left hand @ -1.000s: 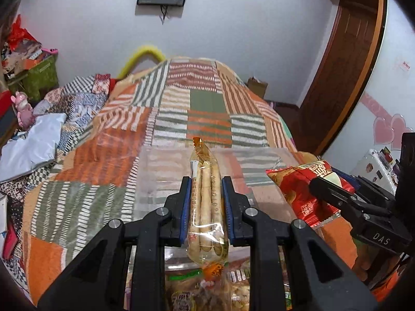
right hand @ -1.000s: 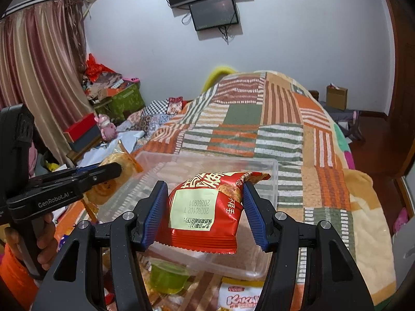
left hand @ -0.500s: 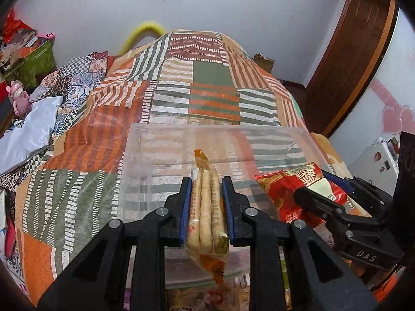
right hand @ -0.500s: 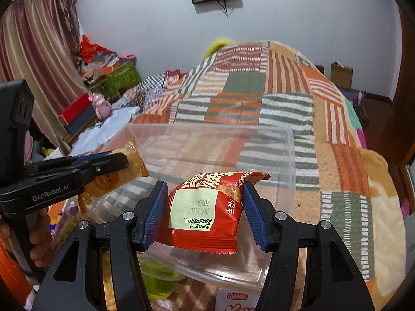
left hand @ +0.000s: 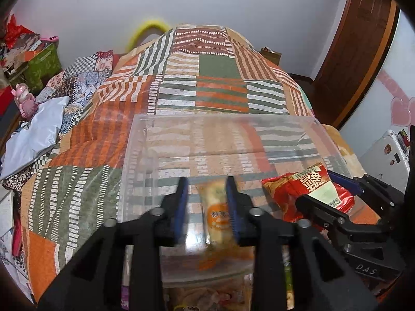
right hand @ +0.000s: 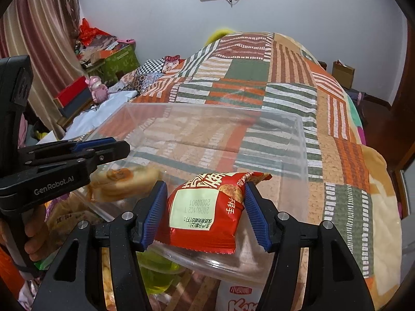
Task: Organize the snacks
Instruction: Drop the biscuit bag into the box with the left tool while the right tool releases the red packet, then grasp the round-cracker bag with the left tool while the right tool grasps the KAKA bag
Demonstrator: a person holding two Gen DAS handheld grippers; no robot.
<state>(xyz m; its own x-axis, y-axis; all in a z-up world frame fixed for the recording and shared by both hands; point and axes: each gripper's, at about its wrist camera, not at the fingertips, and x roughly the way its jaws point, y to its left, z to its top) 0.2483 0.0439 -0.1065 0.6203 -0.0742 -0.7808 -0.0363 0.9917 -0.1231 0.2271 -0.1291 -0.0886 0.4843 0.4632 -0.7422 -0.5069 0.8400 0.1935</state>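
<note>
A clear plastic bin rests on the patchwork bed. My left gripper is open over the bin's near left part. A pale biscuit packet, blurred, is loose between and below its fingers, inside the bin. My right gripper is shut on a red snack bag and holds it over the bin's near right part.
Several loose snacks lie in front of the bin, among them a green jelly cup and a white packet. The patchwork blanket covers the bed. Boxes and clutter stand at the left, a wooden door at the right.
My left gripper opened and let go of the biscuit packet, which drops into the bin. Both grippers moved forward over the bin. The right still holds the red bag.
</note>
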